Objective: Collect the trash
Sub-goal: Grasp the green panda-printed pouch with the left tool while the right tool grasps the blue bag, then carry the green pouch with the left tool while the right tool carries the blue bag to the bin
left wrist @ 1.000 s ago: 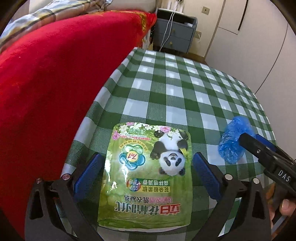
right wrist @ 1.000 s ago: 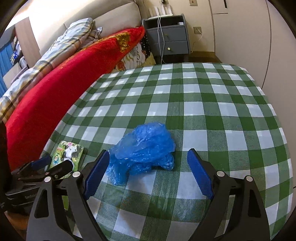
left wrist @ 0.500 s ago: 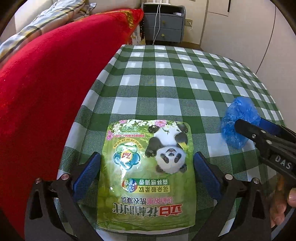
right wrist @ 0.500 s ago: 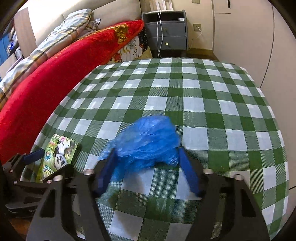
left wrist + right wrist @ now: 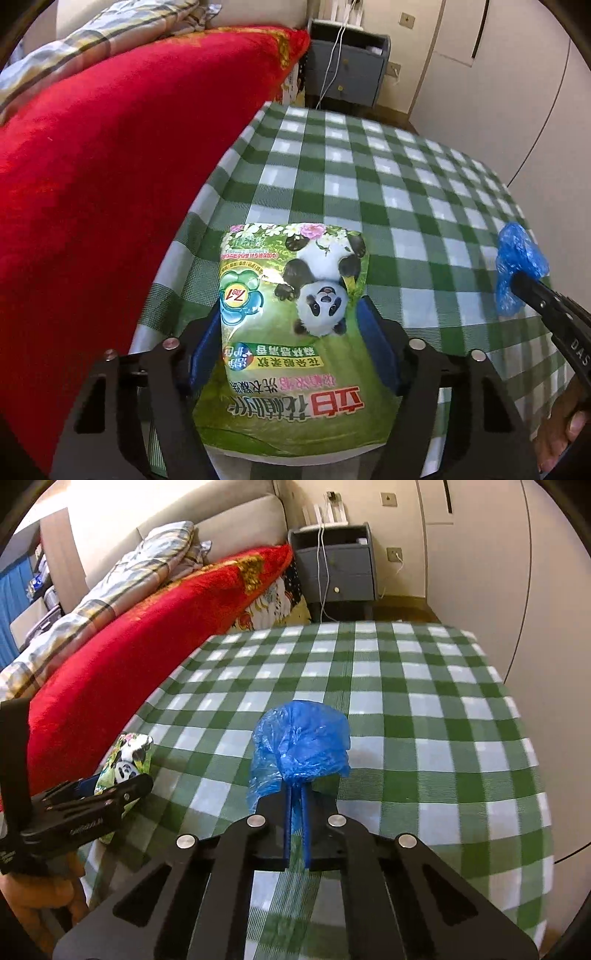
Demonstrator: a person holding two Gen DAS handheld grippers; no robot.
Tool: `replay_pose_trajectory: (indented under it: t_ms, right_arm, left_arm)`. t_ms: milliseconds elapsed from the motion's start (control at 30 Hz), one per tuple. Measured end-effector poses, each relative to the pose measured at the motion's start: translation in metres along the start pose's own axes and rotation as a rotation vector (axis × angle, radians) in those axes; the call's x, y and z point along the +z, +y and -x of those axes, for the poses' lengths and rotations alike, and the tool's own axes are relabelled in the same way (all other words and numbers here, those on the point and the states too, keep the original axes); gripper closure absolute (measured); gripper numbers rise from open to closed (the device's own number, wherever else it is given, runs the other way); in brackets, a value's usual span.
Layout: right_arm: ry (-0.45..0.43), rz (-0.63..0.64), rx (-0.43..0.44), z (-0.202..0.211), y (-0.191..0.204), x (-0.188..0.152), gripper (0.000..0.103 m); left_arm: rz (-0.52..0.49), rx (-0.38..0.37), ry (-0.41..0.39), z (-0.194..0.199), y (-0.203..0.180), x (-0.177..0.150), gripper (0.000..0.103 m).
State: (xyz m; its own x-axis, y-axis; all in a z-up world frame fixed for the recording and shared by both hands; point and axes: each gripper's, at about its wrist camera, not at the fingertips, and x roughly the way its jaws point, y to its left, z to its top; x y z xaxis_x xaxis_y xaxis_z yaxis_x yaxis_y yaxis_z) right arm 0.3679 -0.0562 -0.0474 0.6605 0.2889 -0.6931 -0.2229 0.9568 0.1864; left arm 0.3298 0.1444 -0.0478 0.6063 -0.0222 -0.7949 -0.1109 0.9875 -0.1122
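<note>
Trash here comes to two pieces, both on the green-checked worktop (image 5: 424, 686) beside a red blanket (image 5: 110, 166). On the right, the blue plastic bag (image 5: 301, 740) is pinched between the nearly closed jaws of the right tool (image 5: 297, 805), bunched above the tips and apparently just off the cloth. Near the worktop's left edge, the green panda pouch (image 5: 295, 317) lies between the blue pads (image 5: 373, 332) of the left tool (image 5: 291, 347), whose jaws have just been closing and now press its sides. Both pickups look secured or nearly so; carrying them to a bin, none in view, remains.
</note>
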Motion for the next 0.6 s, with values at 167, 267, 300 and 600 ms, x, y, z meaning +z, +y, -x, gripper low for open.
replay_pose_trajectory:
  t_ms: [167, 267, 300, 600]
  right_arm:
    - [-0.019, 0.025, -0.009, 0.033, 0.004, -0.007, 0.099]
    - [-0.027, 0.023, -0.013, 0.053, 0.003, -0.013, 0.099]
    - [-0.029, 0.023, -0.013, 0.060, 0.002, -0.015, 0.099]
    - [-0.064, 0.022, -0.031, 0.138, -0.005, -0.042, 0.099]
  left_arm:
    - [-0.003, -0.011, -0.050, 0.027, -0.012, -0.006, 0.040]
    - [-0.029, -0.014, -0.073, 0.043, -0.023, -0.013, 0.041]
    - [-0.039, -0.013, -0.078, 0.044, -0.025, -0.013, 0.041]
    - [-0.030, -0.039, -0.123, 0.093, -0.046, -0.053, 0.042]
